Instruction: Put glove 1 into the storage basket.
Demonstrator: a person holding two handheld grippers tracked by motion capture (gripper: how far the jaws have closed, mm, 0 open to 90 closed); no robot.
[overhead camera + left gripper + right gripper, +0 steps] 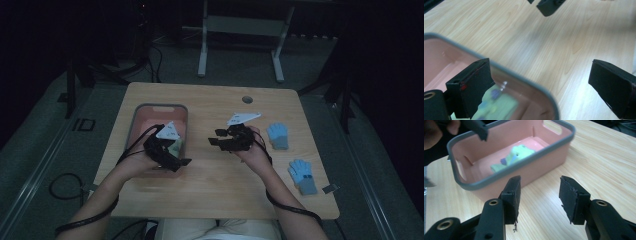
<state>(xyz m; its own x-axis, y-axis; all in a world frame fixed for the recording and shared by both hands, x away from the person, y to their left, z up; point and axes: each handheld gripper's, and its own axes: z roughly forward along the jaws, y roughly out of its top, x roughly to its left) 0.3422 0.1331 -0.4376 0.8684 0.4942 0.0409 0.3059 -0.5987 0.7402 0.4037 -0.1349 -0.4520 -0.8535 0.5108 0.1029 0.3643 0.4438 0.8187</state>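
Observation:
A pink bin with a grey rim (pixel 160 106) stands on the left of the wooden table (pixel 220 180). A green patterned glove (pixel 516 156) lies inside it. My left gripper (pixel 176 154) hovers over the bin's near right corner, and in the left gripper view its own jaws (pixel 541 85) stand wide apart and straddle the rim (pixel 524 78), with nothing between them and the glove (pixel 499 105) below. My right gripper (pixel 216 137) hangs over the table's middle and points at the bin. Its jaws (pixel 540 195) are open and empty, a short way from the bin wall (pixel 544 167).
Two light blue gloves lie on the table's right side, one (pixel 278 135) farther back, one (pixel 302 176) nearer the front edge. A round cable hole (pixel 247 99) sits at the back. A white desk frame (pixel 240 30) stands beyond the table.

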